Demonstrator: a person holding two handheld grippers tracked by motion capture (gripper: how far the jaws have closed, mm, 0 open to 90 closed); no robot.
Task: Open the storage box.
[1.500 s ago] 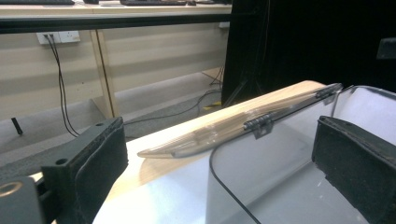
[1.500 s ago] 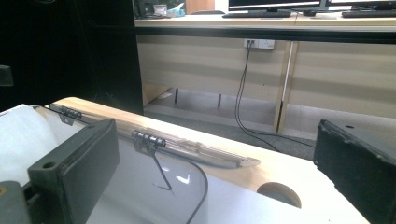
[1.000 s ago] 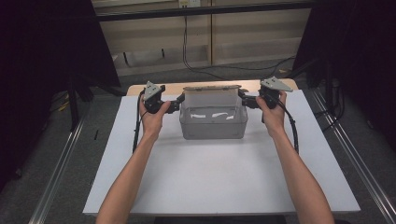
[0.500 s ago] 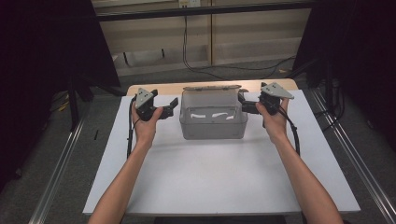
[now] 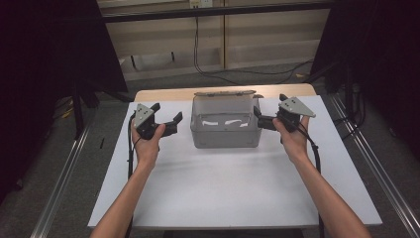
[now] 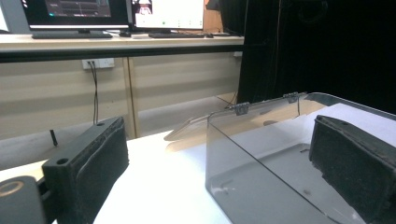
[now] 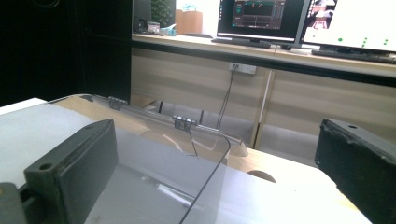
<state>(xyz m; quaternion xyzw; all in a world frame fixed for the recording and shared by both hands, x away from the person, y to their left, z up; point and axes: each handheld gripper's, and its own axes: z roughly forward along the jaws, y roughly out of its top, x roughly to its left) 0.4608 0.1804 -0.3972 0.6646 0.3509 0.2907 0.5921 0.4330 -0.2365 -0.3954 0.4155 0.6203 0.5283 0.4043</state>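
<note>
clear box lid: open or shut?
Open. The clear box has its hinged lid folded back behind the rear wall, leaving the top uncovered. Nothing visible inside it.

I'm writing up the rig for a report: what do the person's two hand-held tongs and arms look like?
Both the left tongs and the right tongs are black, each topped by a grey three-cornered plate with small holes. Their jaws are thick black blocks with a rough padded face and a small round hole near the end. A black cable trails from each back along the forearm. The forearms are bare; no sleeves or gloves show.
</note>
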